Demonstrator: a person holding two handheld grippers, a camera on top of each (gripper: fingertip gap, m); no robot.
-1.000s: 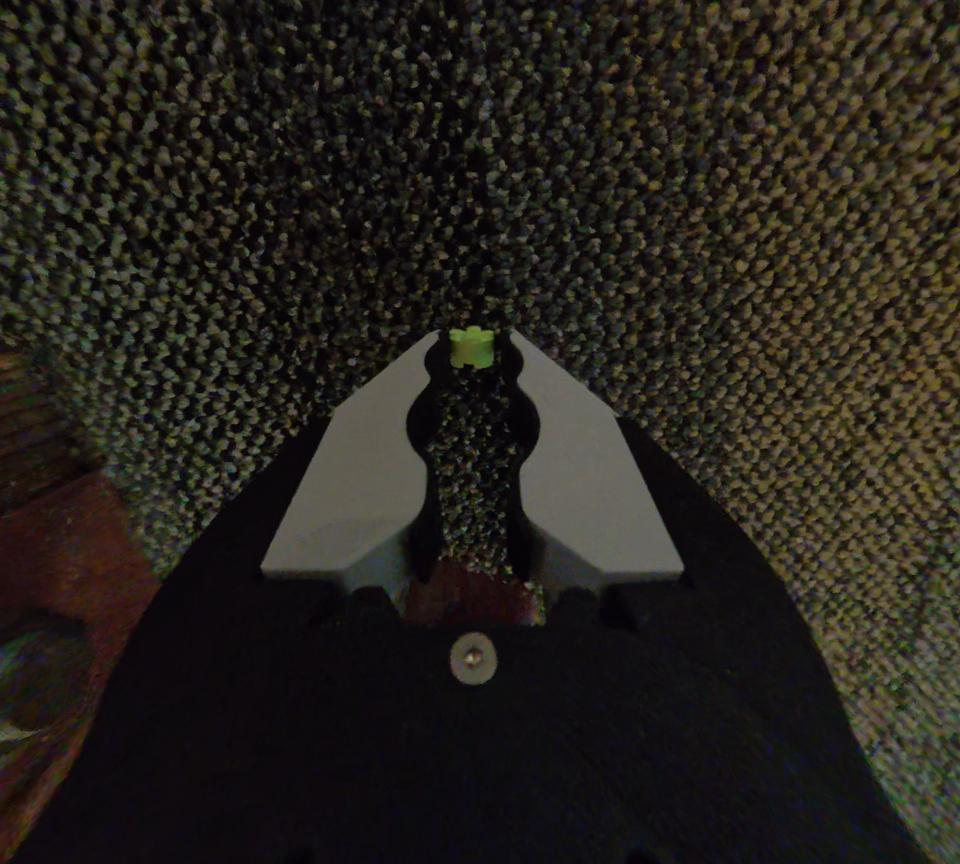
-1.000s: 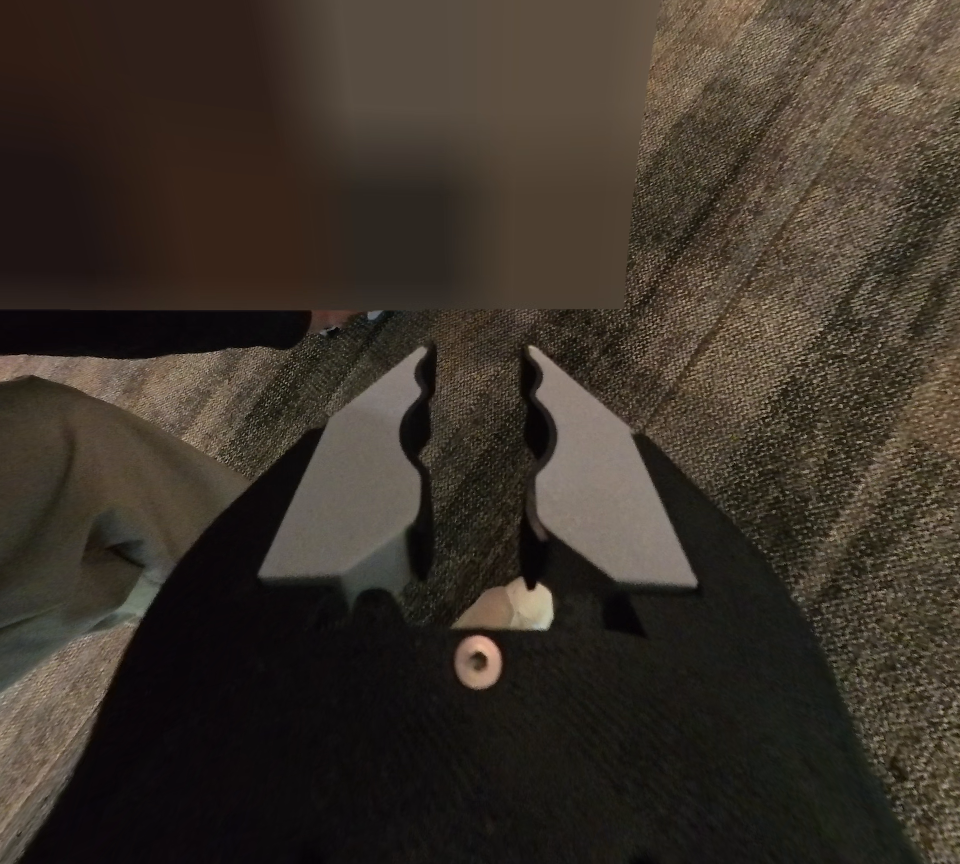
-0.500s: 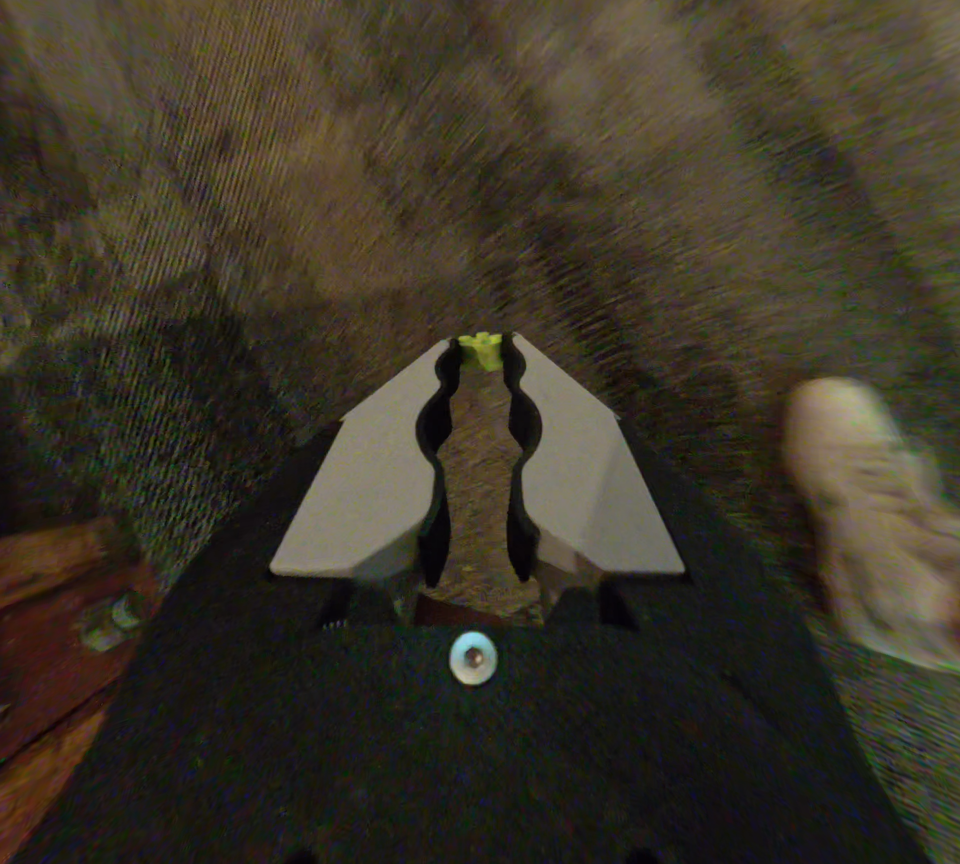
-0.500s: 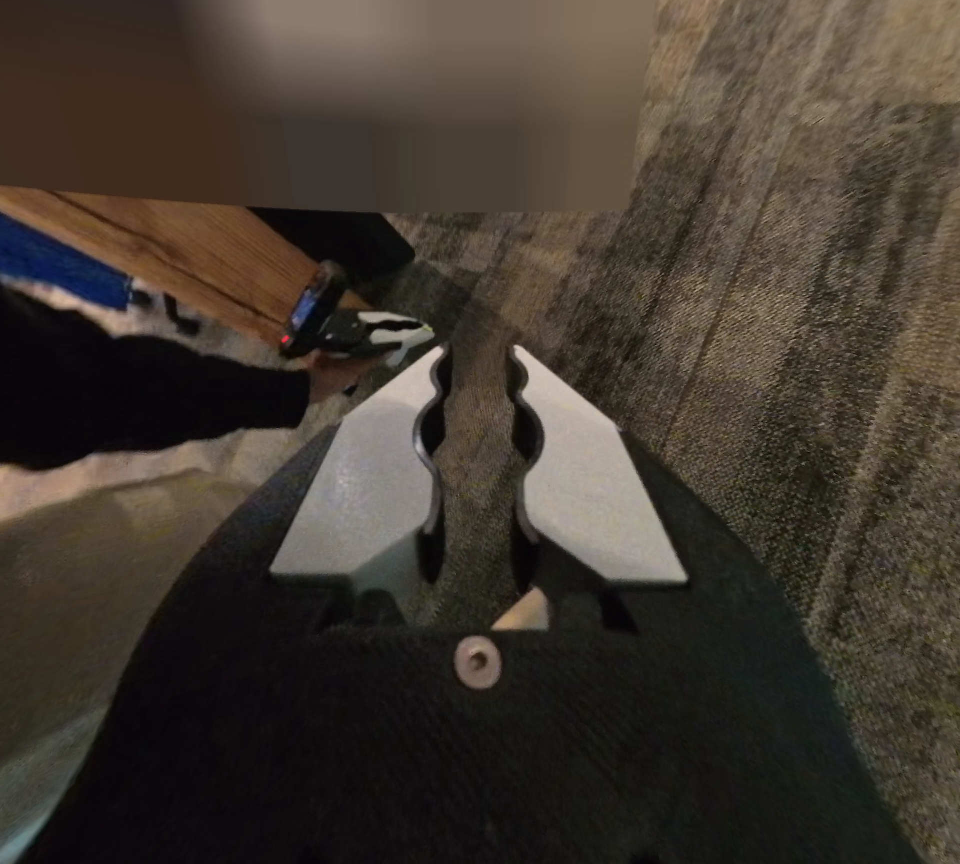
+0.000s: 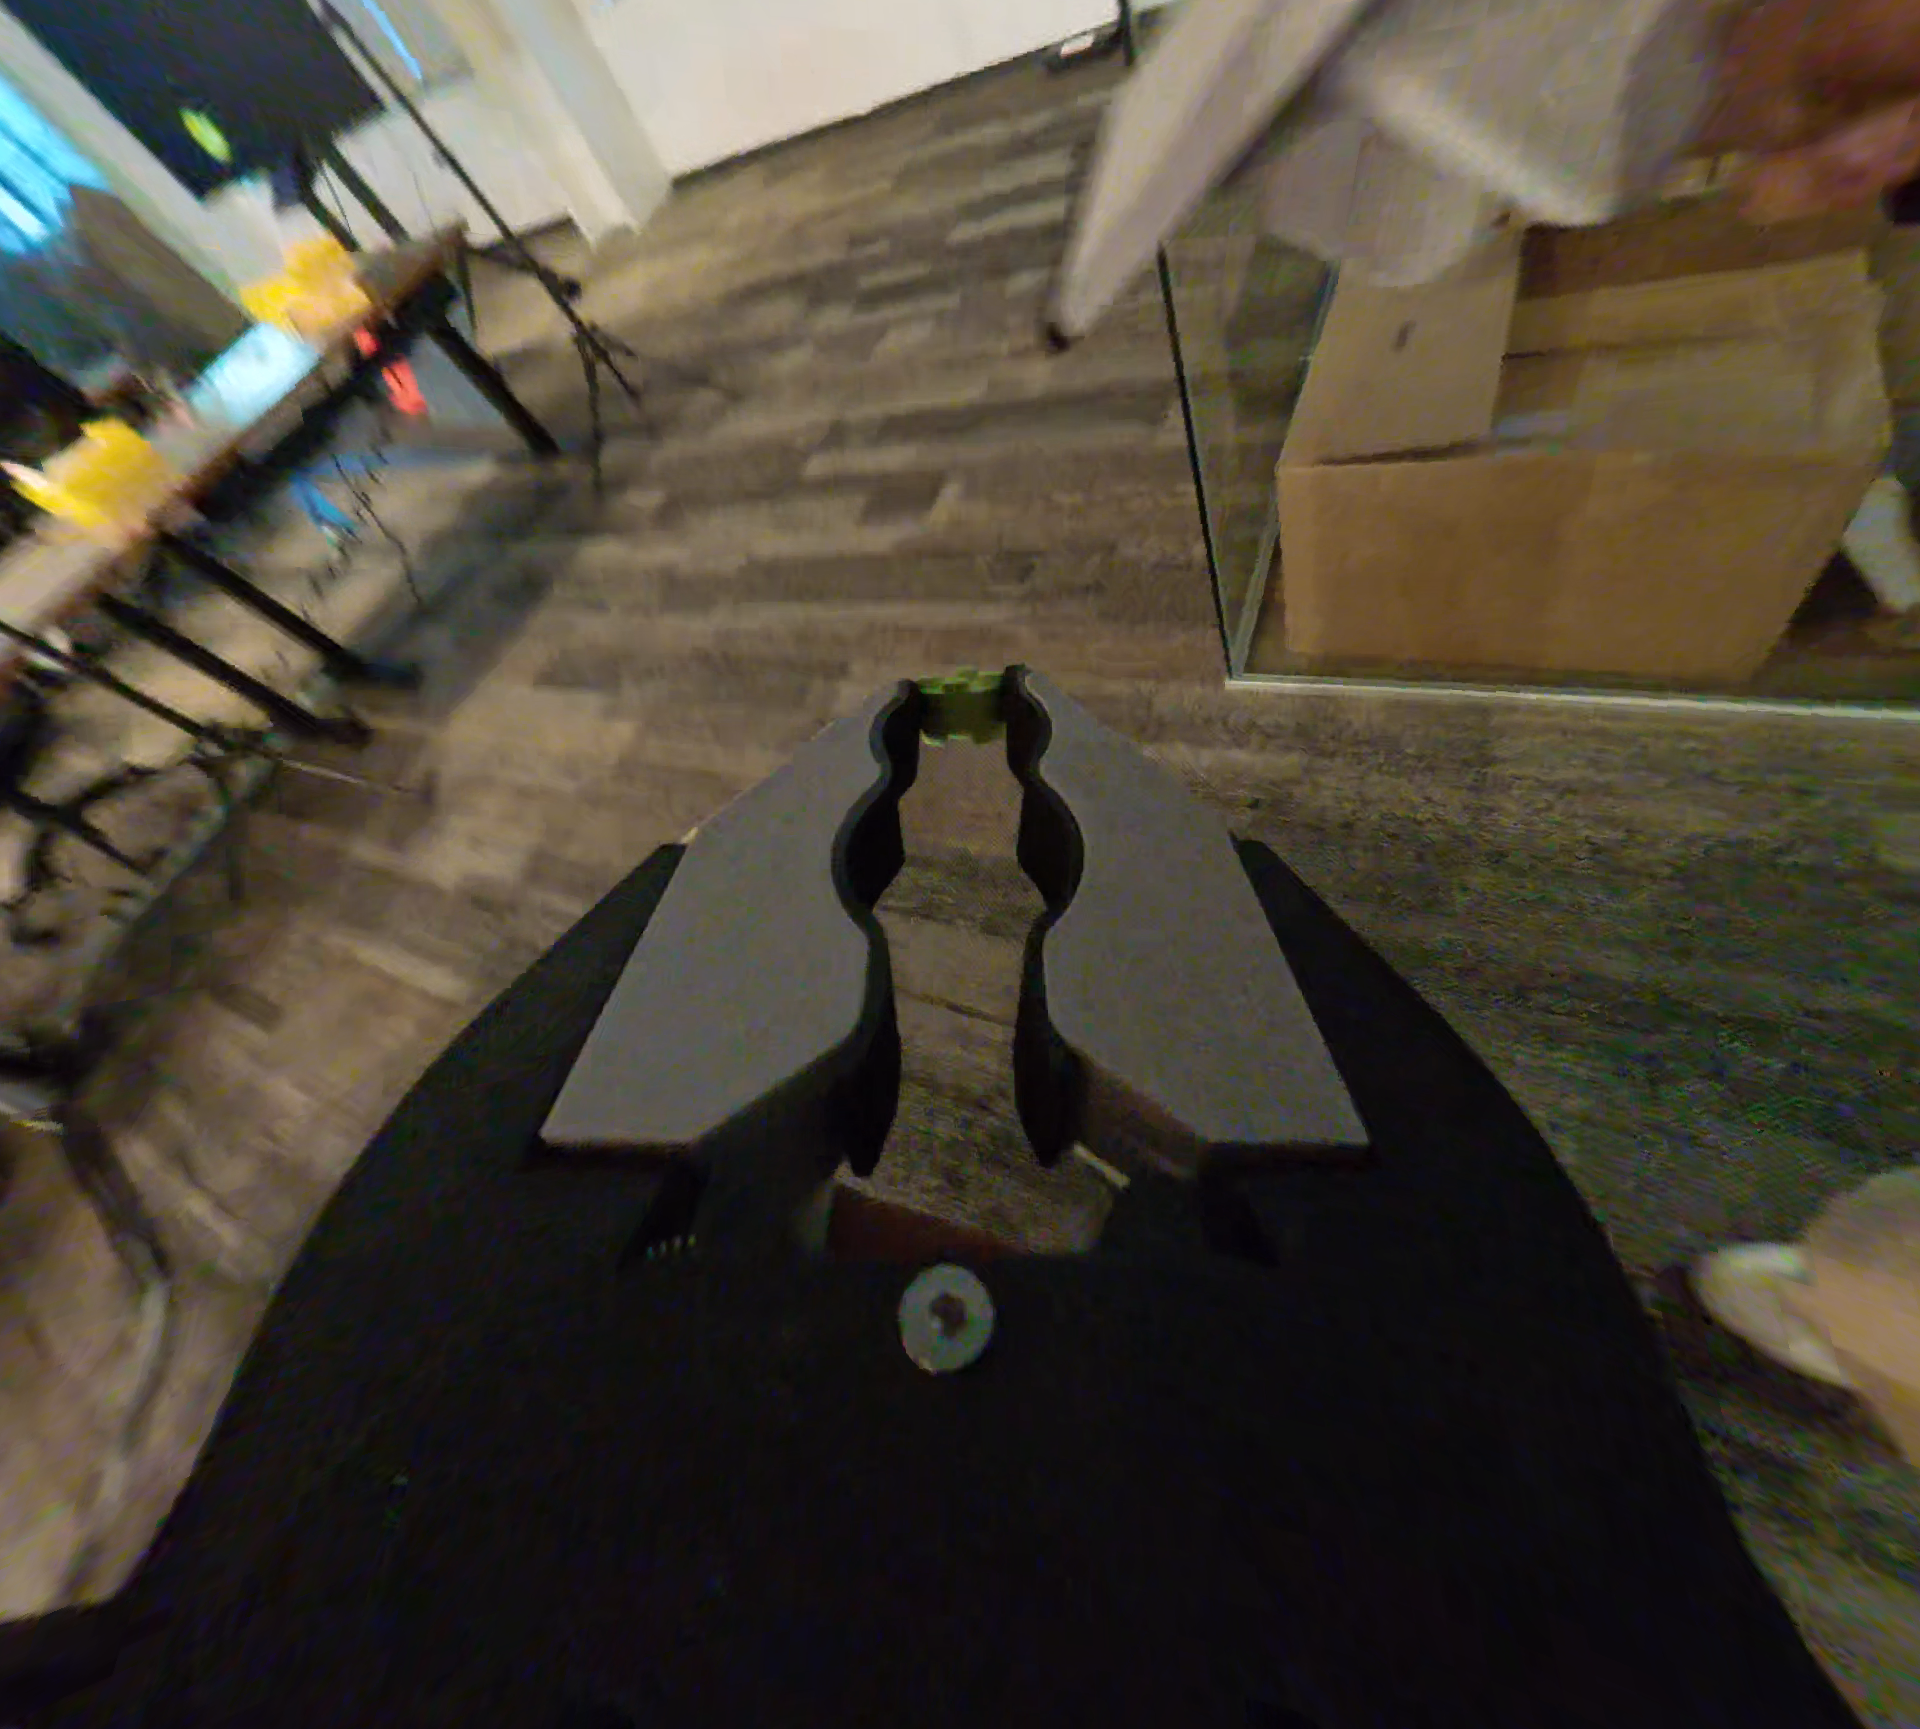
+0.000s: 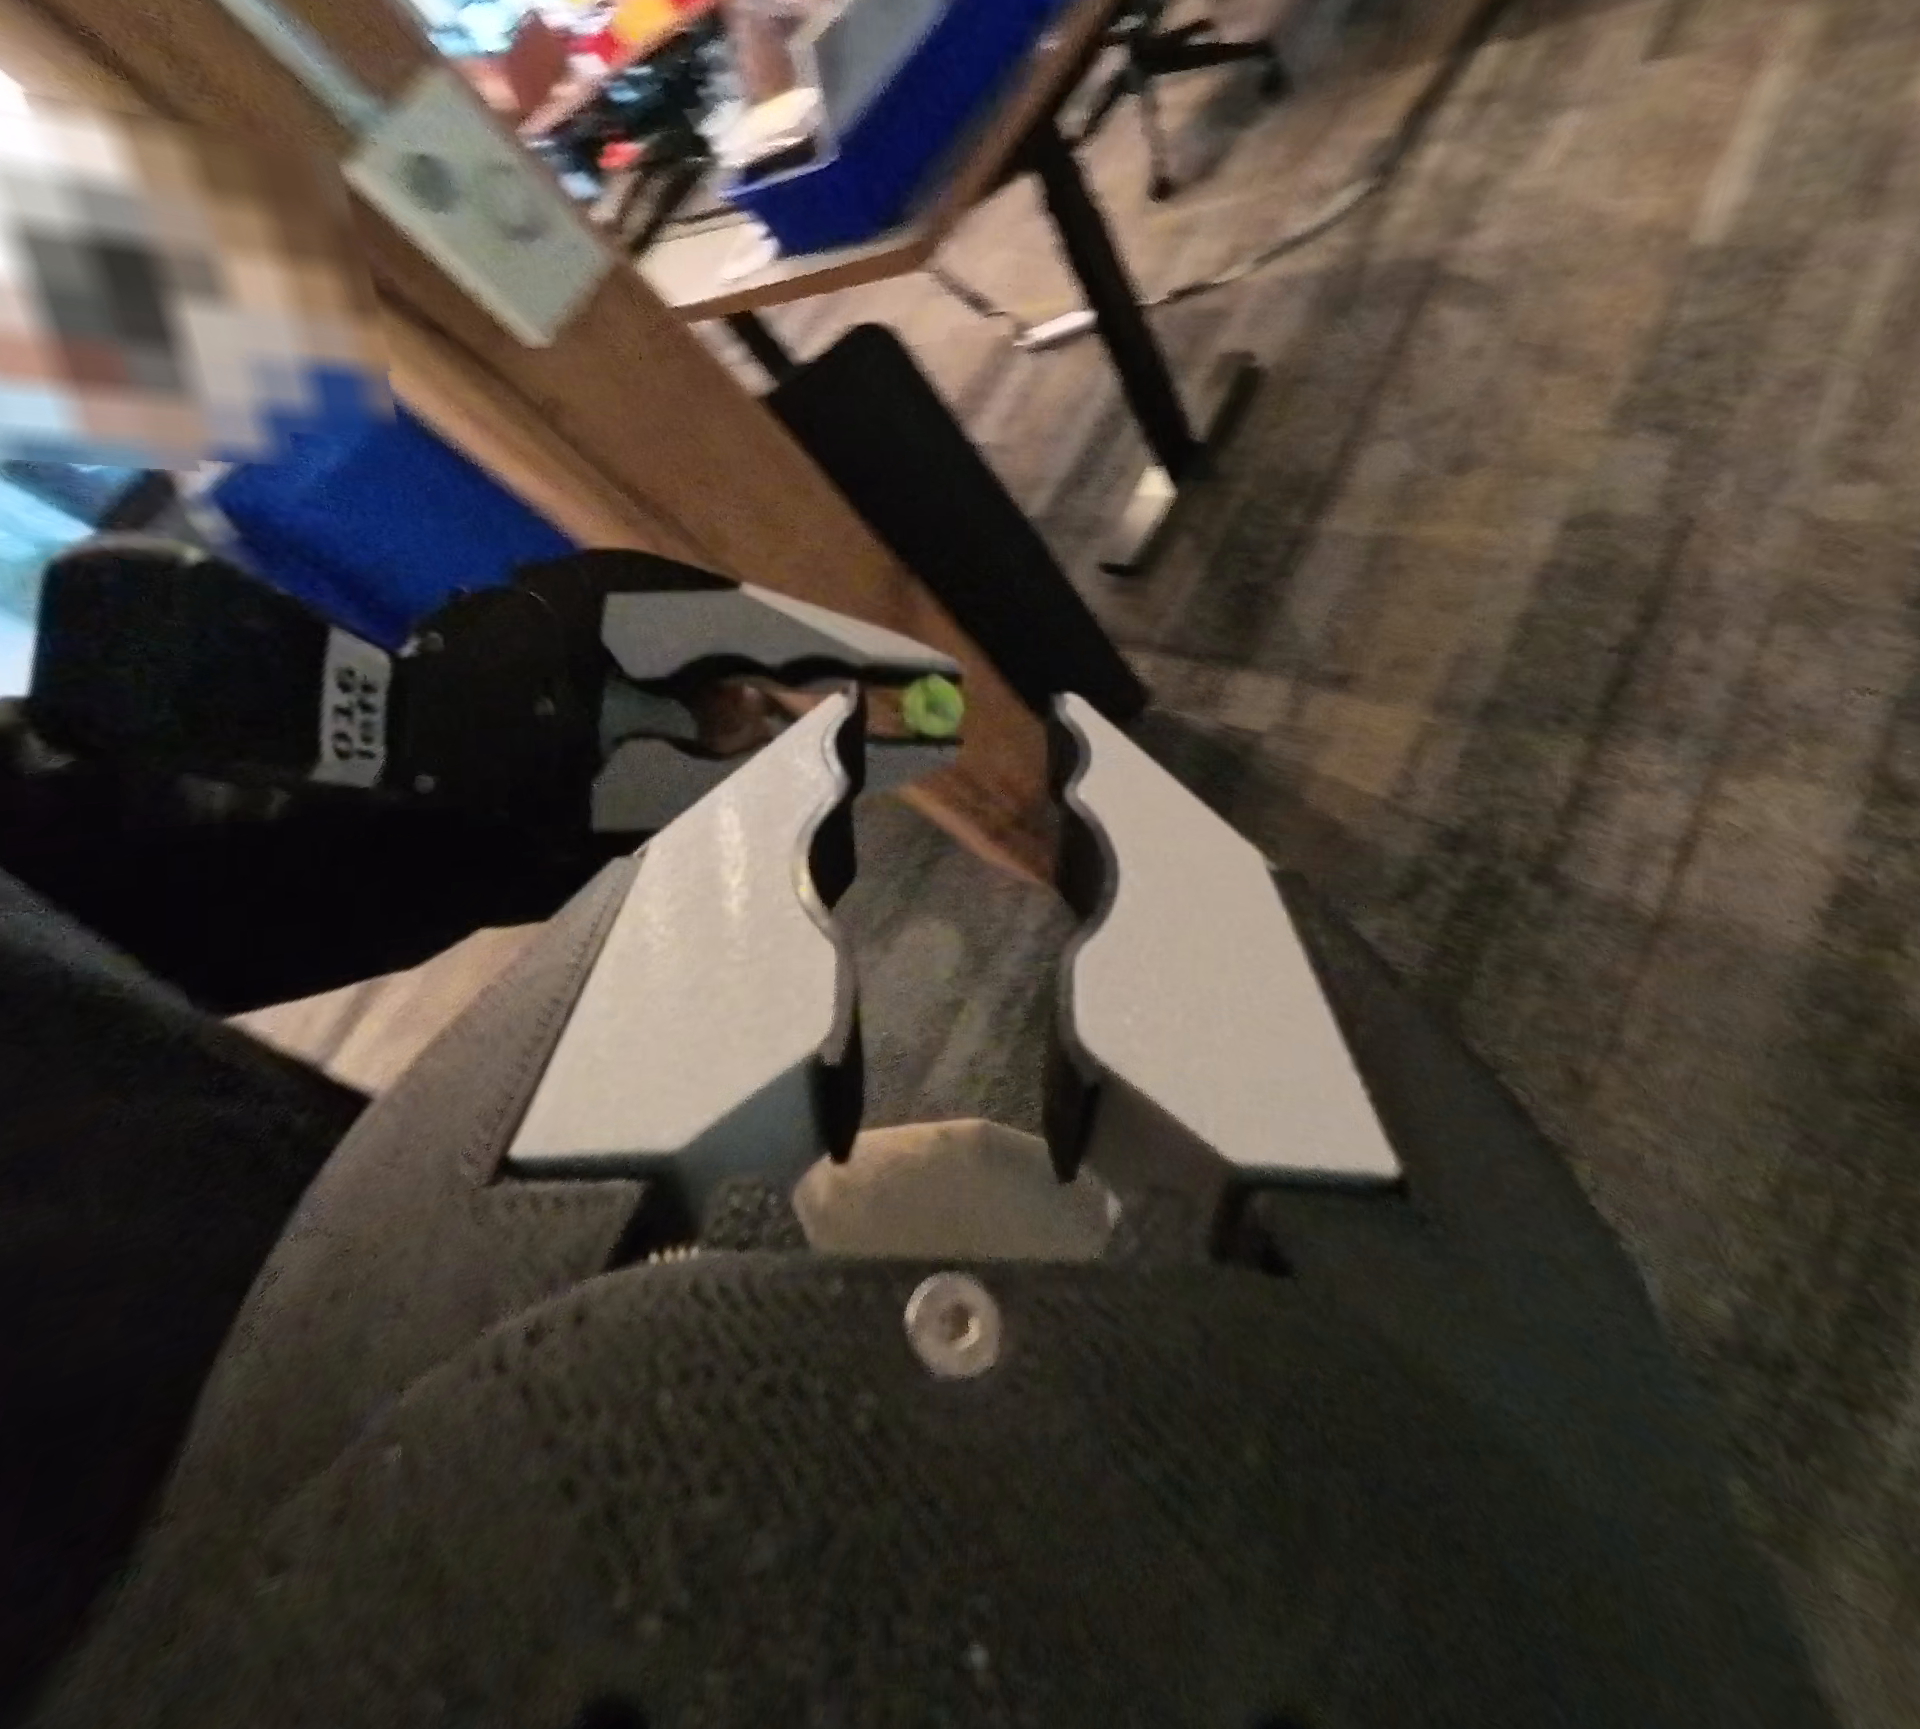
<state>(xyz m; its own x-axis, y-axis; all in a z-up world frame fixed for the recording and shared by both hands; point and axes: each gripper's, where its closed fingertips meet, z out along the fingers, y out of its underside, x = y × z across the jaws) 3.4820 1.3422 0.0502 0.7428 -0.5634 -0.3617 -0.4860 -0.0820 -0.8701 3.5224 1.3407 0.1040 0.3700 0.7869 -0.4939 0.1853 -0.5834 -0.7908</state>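
Fingers [image 5: 769,941] of the left gripper [image 5: 962,705] pinch a small green piece [image 5: 960,709] at their very tips, with a gap left open behind it along the wavy inner edges. The piece is held up in the air above the grey patterned carpet [image 5: 831,453], touching nothing else. Ahead and to the right stands a brown cardboard box [image 5: 1558,557] behind a glass panel [image 5: 1236,453]; to the left, black-legged desks [image 5: 343,297] carry blurred yellow things.

The right gripper [image 6: 954,723] has its fingers [image 6: 727,952] spread apart, and nothing lies between them; only carpet shows through the gap. In the right wrist view the left gripper appears at the left, just beyond the right gripper's tips, its green piece close to the left fingertip but apart from it. Behind both runs the slanted edge of a wooden surface [image 6: 665,432], with blue bins [image 6: 935,90] on another surface farther off. Both views are blurred by motion.
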